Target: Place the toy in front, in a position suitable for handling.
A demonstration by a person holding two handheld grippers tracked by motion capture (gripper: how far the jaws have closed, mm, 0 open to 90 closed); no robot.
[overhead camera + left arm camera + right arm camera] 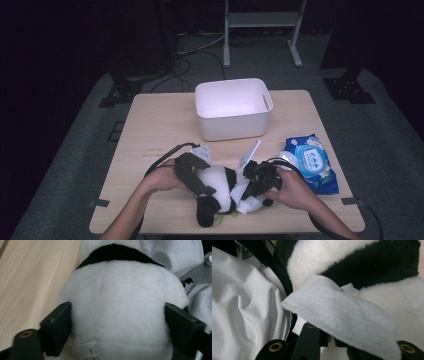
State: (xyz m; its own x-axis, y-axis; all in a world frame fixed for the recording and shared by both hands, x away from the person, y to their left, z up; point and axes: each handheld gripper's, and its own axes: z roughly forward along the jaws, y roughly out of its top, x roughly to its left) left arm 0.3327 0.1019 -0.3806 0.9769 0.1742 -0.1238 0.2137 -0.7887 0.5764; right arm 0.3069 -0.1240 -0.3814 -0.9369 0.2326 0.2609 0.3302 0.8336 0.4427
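From the high view, the panda plush (216, 192) lies just in front of the white bin (234, 109) on our worktop (150, 130). Left gripper view: our left gripper (117, 322) clamps its white body wide. Right gripper view: our right gripper (329, 340) pinches a wet wipe (342, 315) shut against the fur; dragging could tug the plush free.

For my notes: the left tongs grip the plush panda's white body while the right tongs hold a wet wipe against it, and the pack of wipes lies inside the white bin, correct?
Not quite: the high view shows the pack of wipes lying on the table, right of the white bin. The left tongs do grip the plush panda; the right tongs do hold a wet wipe.
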